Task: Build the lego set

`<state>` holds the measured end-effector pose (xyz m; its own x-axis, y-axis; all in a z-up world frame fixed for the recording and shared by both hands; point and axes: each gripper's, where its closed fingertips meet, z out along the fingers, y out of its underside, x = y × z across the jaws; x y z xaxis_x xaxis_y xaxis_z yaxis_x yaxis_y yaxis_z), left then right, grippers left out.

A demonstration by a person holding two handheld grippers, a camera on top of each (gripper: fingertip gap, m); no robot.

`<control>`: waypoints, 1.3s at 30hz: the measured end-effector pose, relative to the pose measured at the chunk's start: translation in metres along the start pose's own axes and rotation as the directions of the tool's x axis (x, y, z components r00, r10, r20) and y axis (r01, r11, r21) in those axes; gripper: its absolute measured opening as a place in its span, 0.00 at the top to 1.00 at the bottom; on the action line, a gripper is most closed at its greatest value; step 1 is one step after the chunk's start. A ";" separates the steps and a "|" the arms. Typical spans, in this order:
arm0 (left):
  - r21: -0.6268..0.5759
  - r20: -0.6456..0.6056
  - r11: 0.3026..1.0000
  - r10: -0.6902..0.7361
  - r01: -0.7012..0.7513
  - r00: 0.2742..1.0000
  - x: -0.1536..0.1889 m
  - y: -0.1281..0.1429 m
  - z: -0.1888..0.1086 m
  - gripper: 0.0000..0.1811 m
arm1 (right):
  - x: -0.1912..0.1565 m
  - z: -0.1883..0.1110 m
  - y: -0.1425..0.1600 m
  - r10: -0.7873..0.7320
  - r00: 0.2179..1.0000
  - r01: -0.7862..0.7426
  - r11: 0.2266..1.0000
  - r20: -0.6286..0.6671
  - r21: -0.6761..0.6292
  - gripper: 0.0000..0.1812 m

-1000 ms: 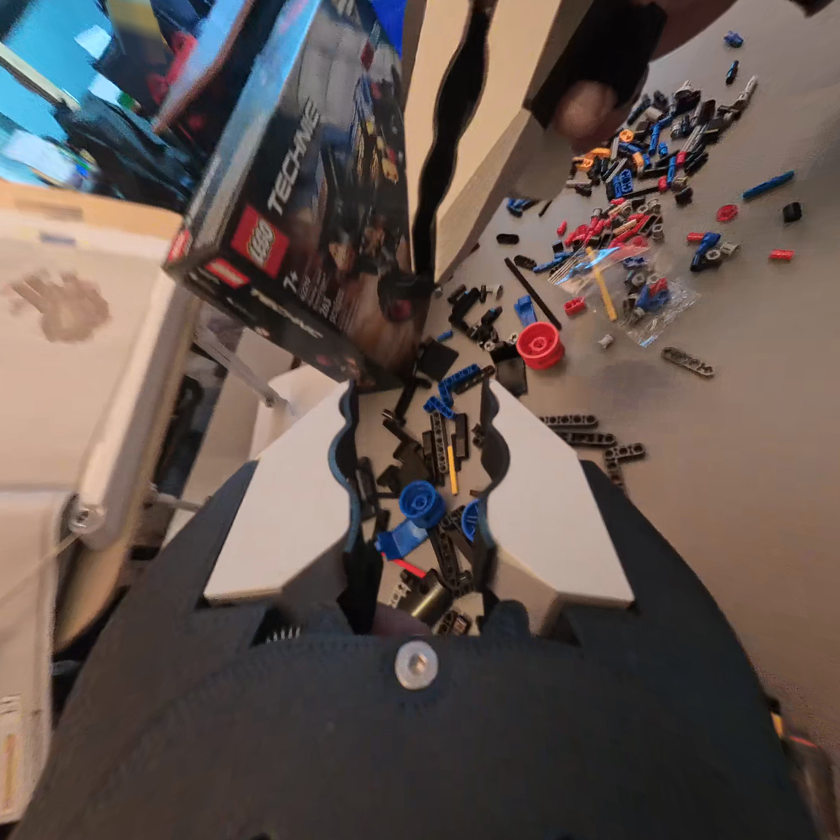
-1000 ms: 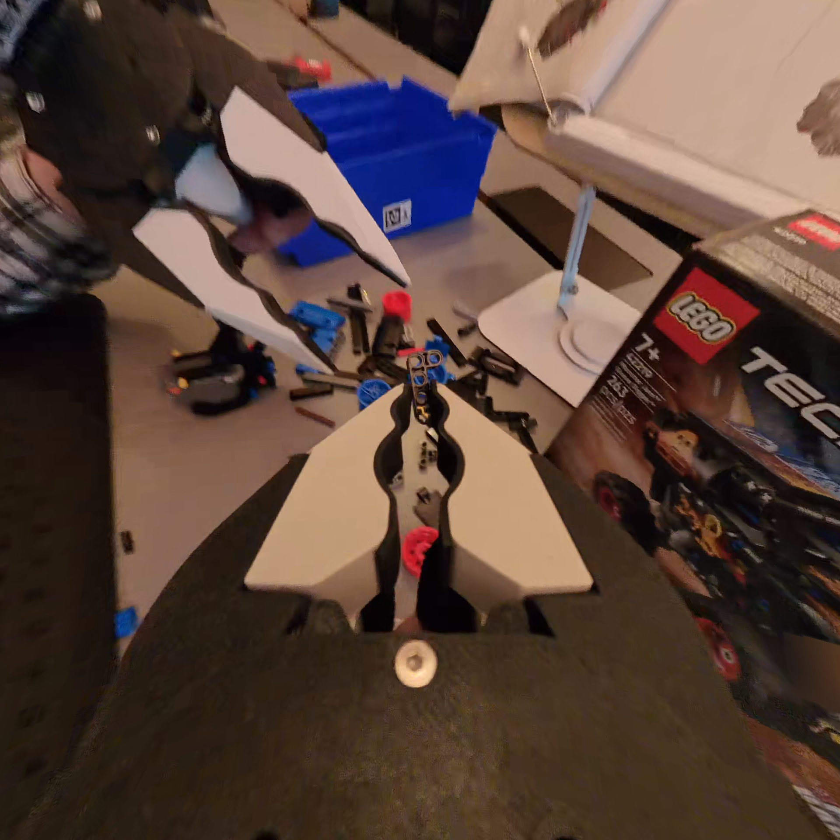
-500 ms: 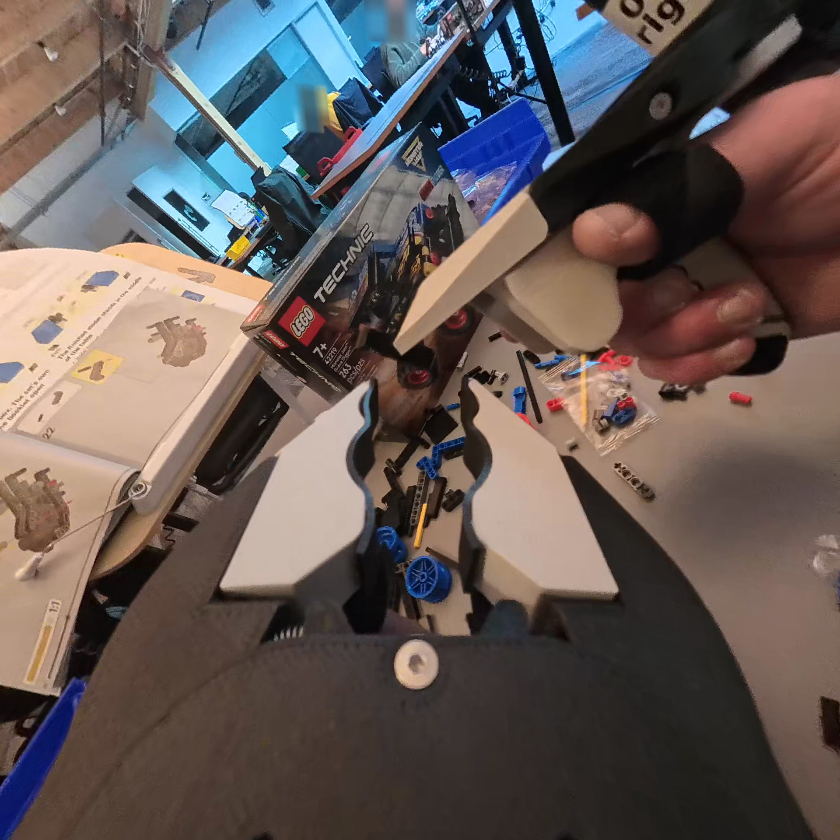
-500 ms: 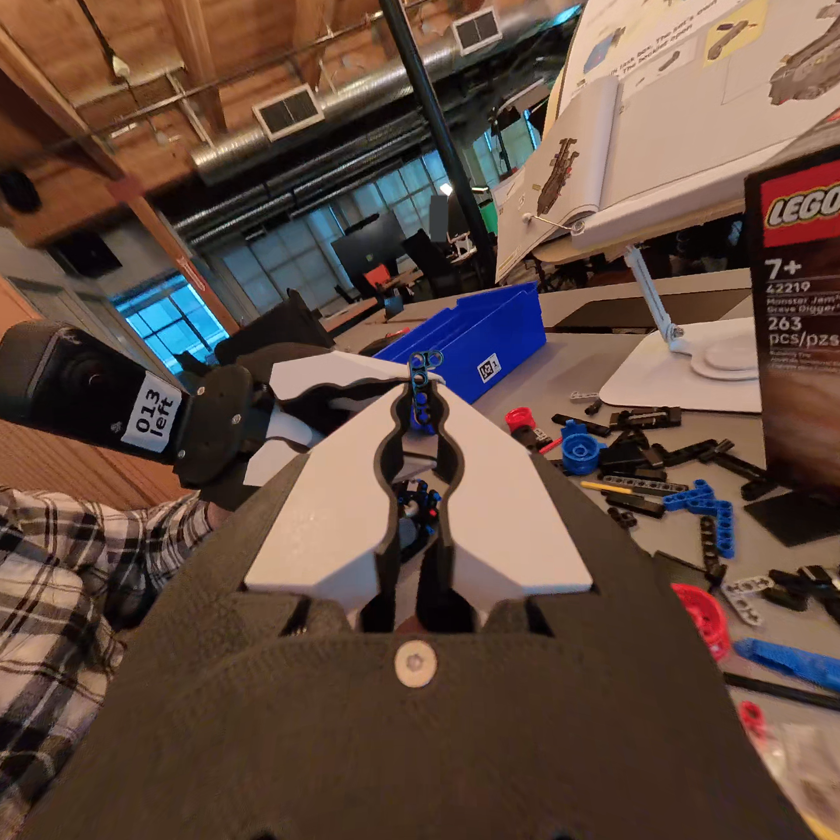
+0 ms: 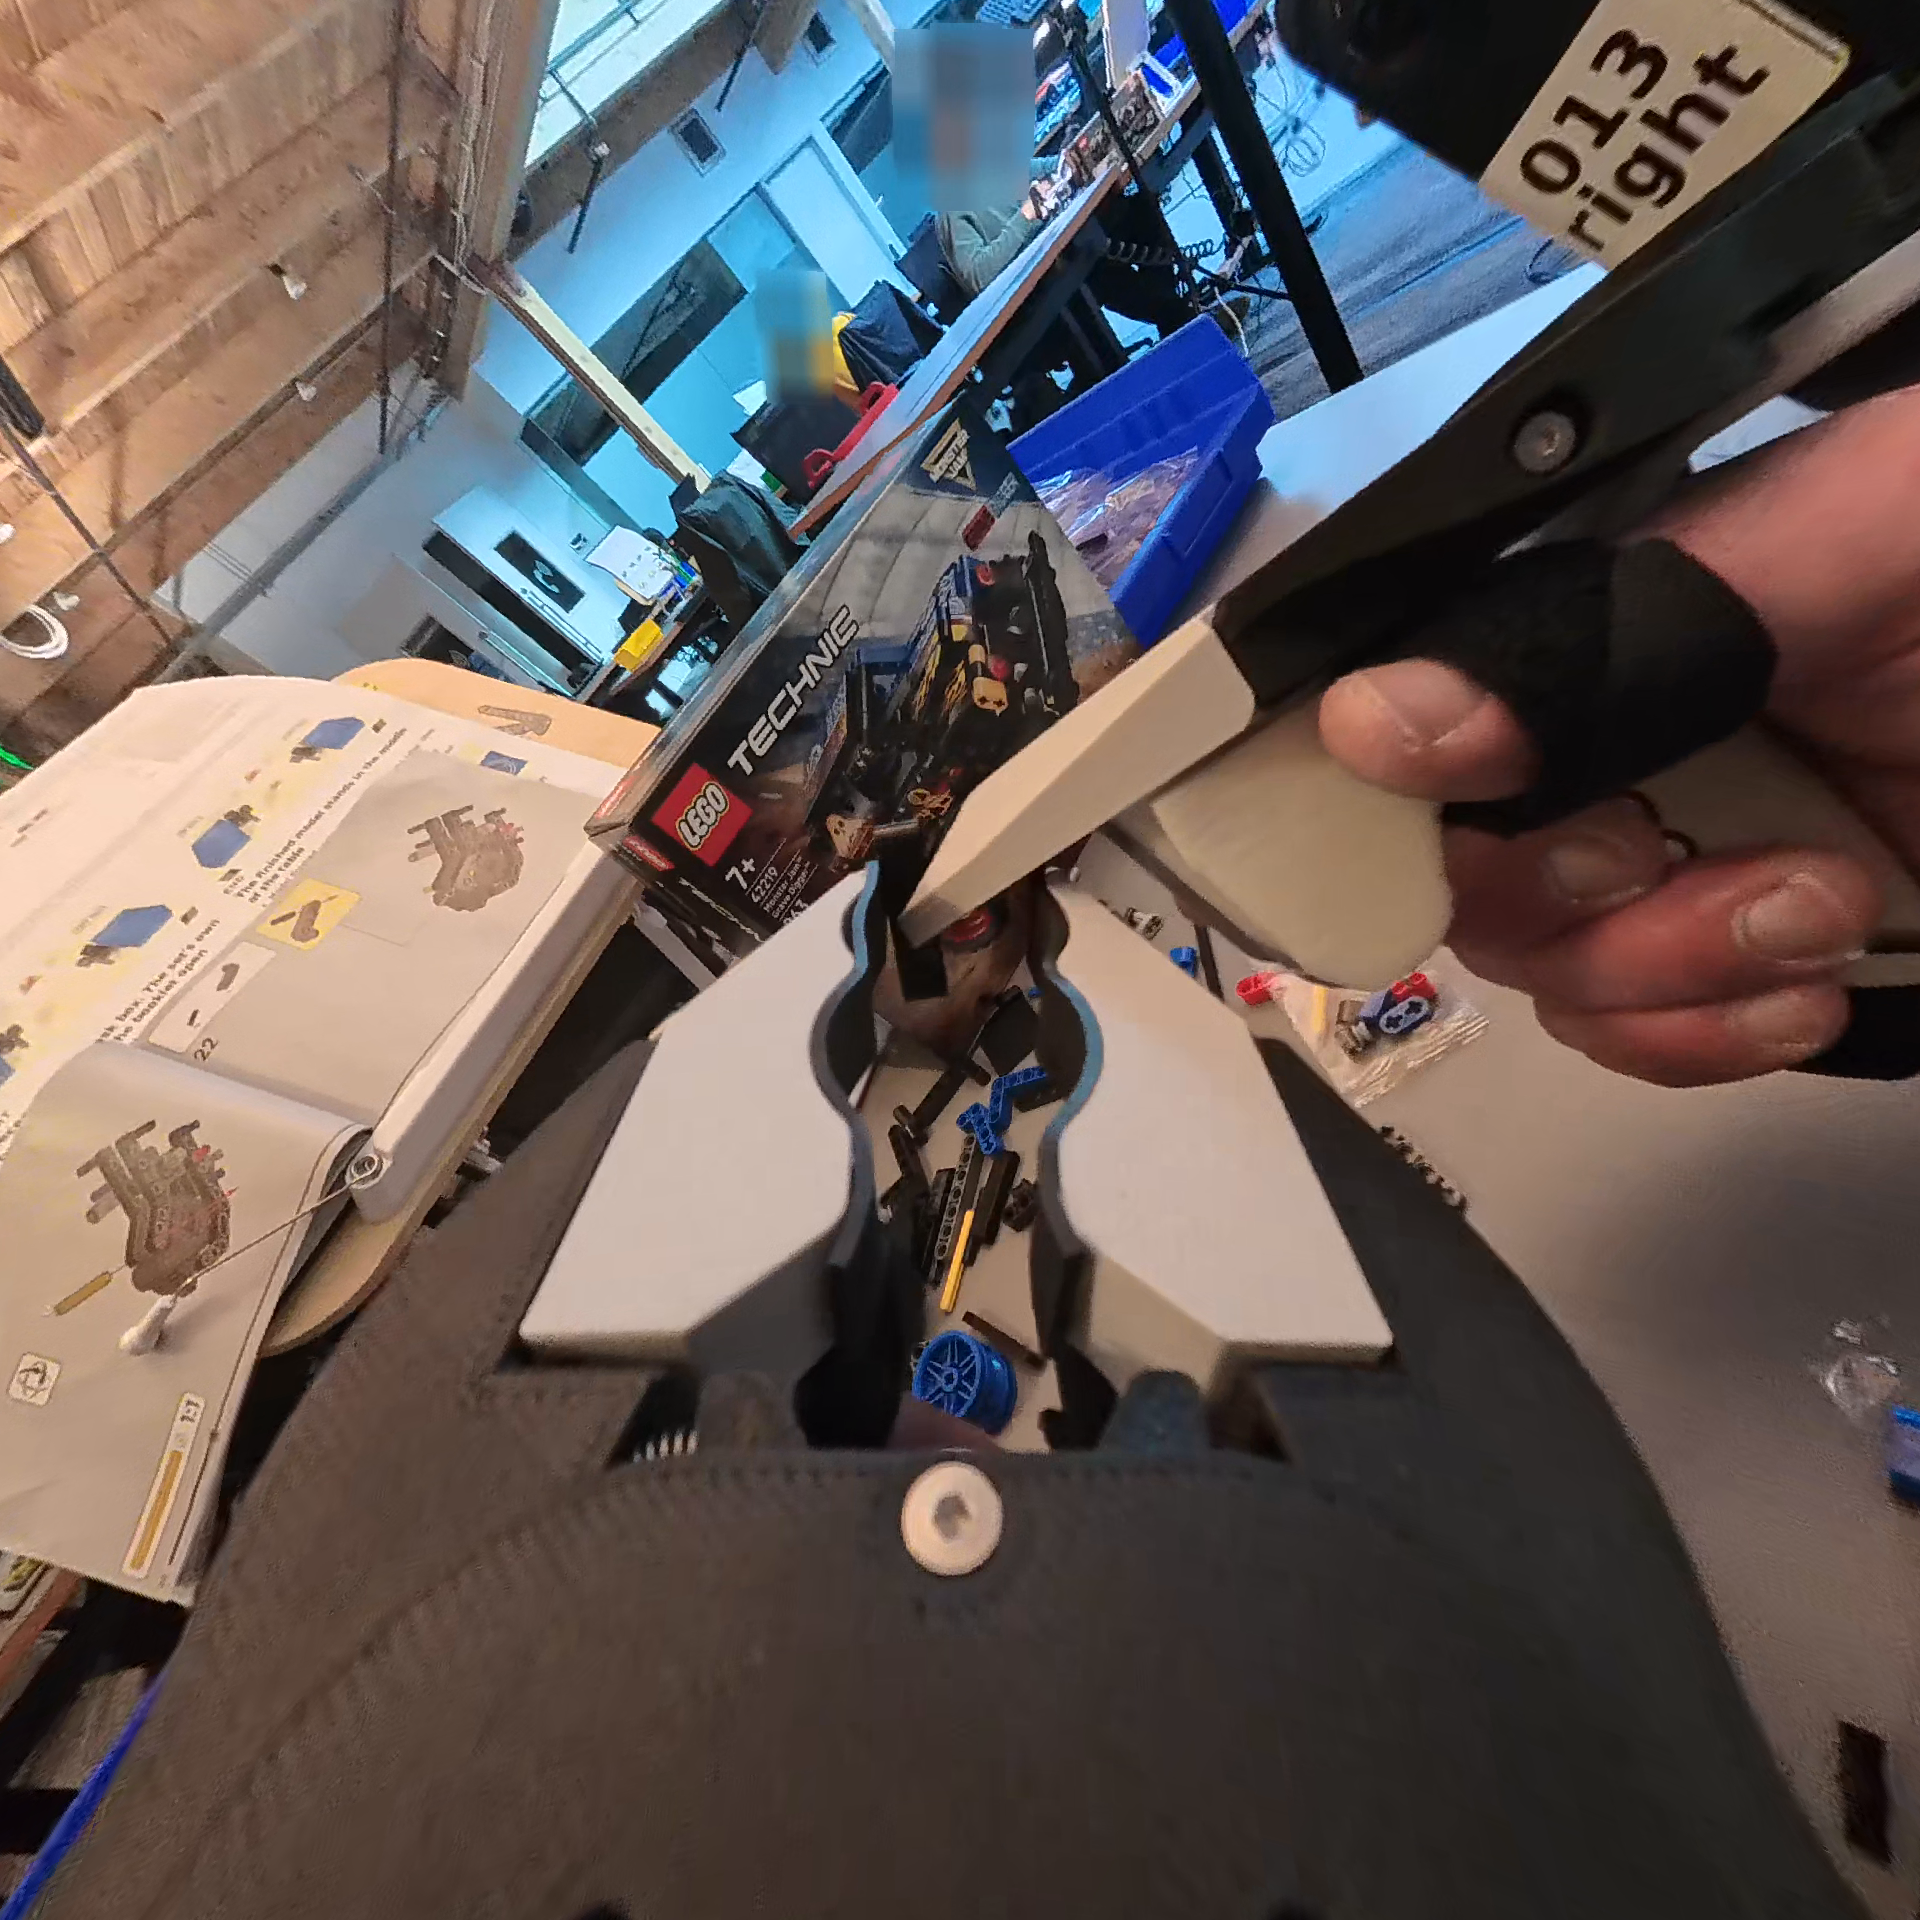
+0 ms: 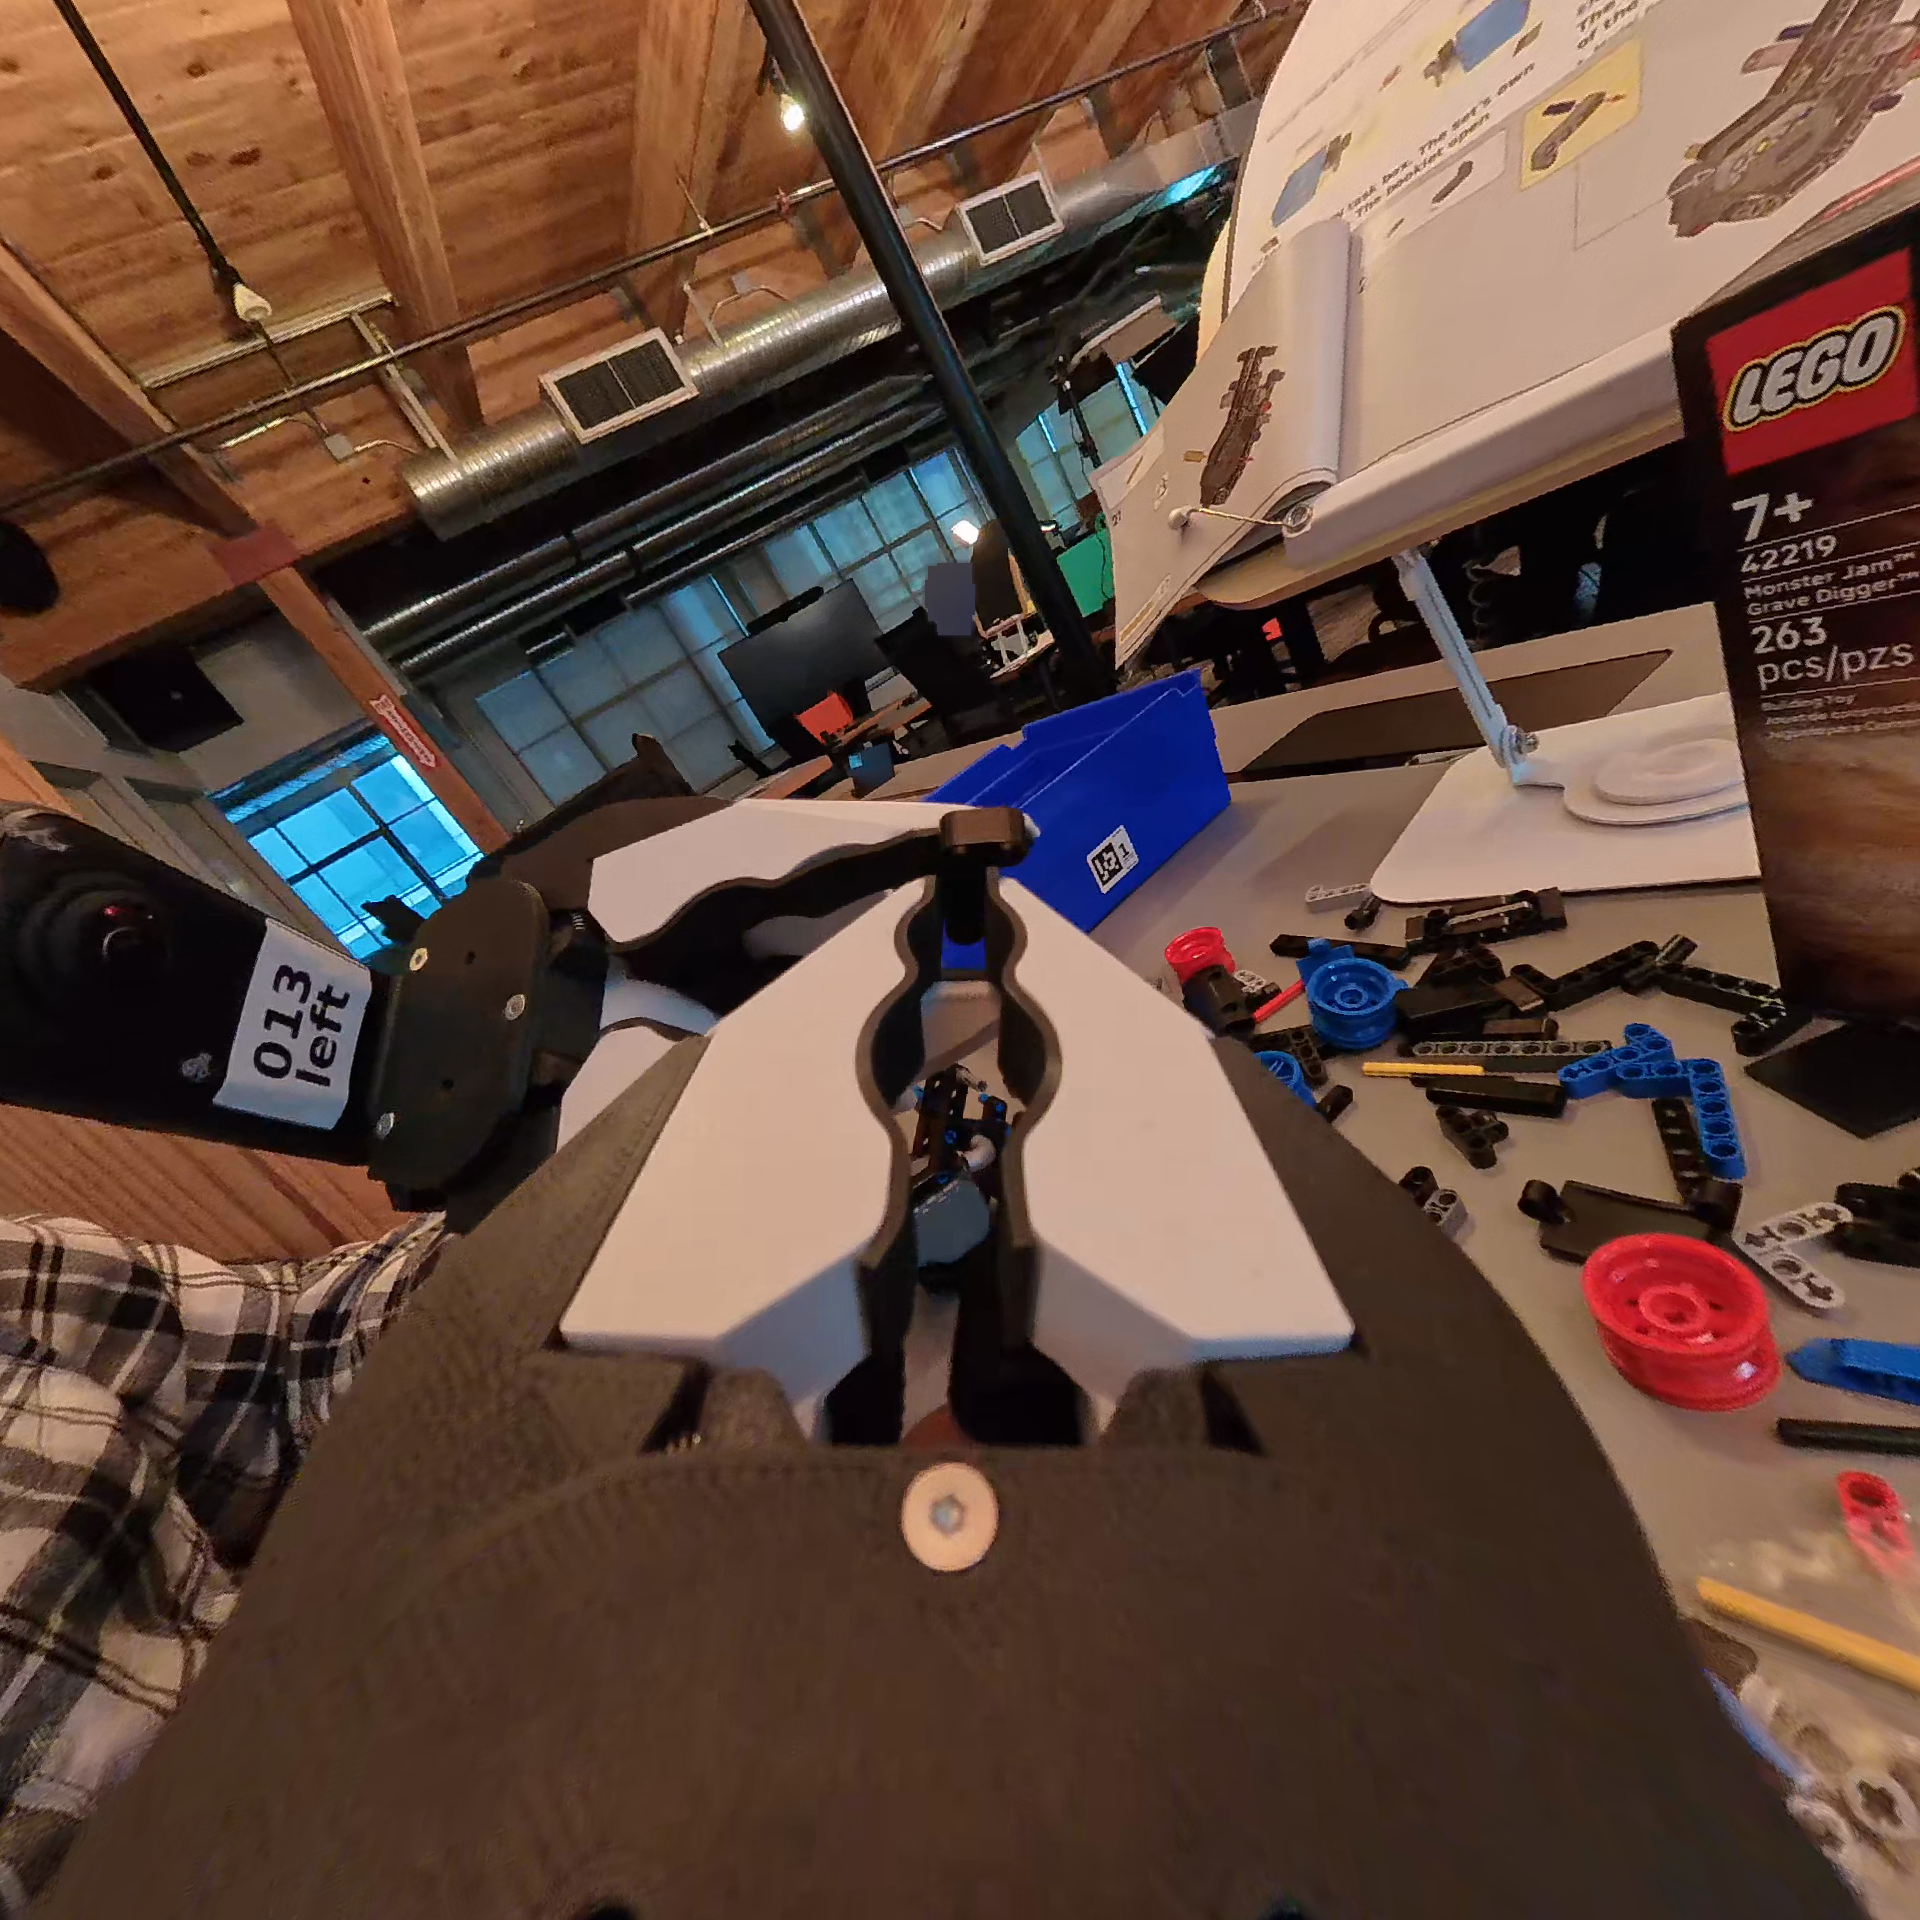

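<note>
Above the table (image 6: 1621,1507), right gripper (image 6: 966,904) fingers clamped on a black piece (image 6: 982,831); left gripper (image 5: 961,914) fingers apart, empty

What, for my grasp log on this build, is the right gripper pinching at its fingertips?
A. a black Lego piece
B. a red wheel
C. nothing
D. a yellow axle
A: in the right wrist view the right gripper is closed on a black Lego piece that sticks up past its tips, while the red wheel lies loose on the table.
</note>
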<state>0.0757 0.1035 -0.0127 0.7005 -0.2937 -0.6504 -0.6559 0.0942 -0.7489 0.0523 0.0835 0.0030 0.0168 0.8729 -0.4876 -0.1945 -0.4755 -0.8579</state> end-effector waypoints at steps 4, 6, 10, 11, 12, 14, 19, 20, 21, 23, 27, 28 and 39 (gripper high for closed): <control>0.006 -0.015 1.000 0.027 -0.027 1.000 0.001 0.003 -0.002 0.89 | 0.000 -0.002 0.004 -0.012 1.000 0.012 1.000 -0.009 -0.018 0.97; 0.008 -0.023 1.000 0.019 -0.019 1.000 0.002 0.005 -0.003 0.90 | 0.000 -0.003 0.007 -0.028 1.000 0.027 0.999 -0.014 -0.037 0.97; 0.016 -0.047 1.000 -0.027 0.027 0.999 0.002 0.009 -0.005 0.93 | 0.001 -0.003 0.009 -0.081 0.996 0.079 0.995 -0.038 -0.061 0.97; 0.021 -0.058 0.999 -0.049 0.050 0.997 0.002 0.009 -0.005 0.93 | 0.000 -0.003 0.008 -0.087 0.995 0.085 0.995 -0.039 -0.061 0.97; 0.024 -0.066 0.997 -0.077 0.078 0.995 0.001 0.009 -0.006 0.95 | -0.001 -0.003 0.006 -0.094 0.995 0.092 0.994 -0.041 -0.059 0.97; 0.035 -0.085 0.991 -0.125 0.128 0.988 0.000 0.009 -0.007 0.96 | -0.001 -0.003 0.005 -0.098 0.994 0.095 0.993 -0.042 -0.066 0.97; 0.037 -0.158 0.969 -0.237 0.245 0.959 0.002 0.008 -0.006 0.95 | 0.002 -0.003 0.003 -0.083 0.996 0.080 0.995 -0.046 -0.067 0.97; 0.040 -0.167 0.966 -0.245 0.255 0.955 0.002 0.008 -0.007 0.95 | 0.002 -0.003 0.003 -0.077 0.996 0.074 0.995 -0.043 -0.066 0.97; 0.036 -0.177 0.966 -0.247 0.257 0.953 0.004 0.008 -0.007 0.93 | 0.003 -0.003 0.003 -0.079 0.996 0.076 0.995 -0.043 -0.072 0.97; 0.019 -0.194 0.973 -0.221 0.229 0.956 0.009 0.009 -0.008 0.89 | 0.003 -0.004 0.004 -0.090 0.995 0.086 0.992 -0.033 -0.093 0.97; 0.005 -0.340 0.988 -0.144 0.155 0.929 0.023 0.009 -0.021 0.82 | -0.003 -0.009 0.013 -0.084 0.993 0.099 0.973 0.080 -0.206 0.97; -0.005 -0.341 0.992 -0.118 0.124 0.933 0.019 0.011 -0.024 0.83 | -0.006 -0.012 0.017 -0.089 0.989 0.117 0.960 0.120 -0.255 0.97; 0.037 -0.434 0.888 0.428 -0.459 0.793 0.044 0.022 -0.032 0.80 | -0.027 -0.042 0.065 -0.101 0.890 0.392 0.667 0.444 -0.633 0.97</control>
<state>0.0831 0.0622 -0.0542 0.1530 -0.6053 -0.7811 -0.8934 0.2531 -0.3711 0.0802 0.0244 -0.0463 -0.4011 0.8736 -0.2756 0.4979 -0.0447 -0.8661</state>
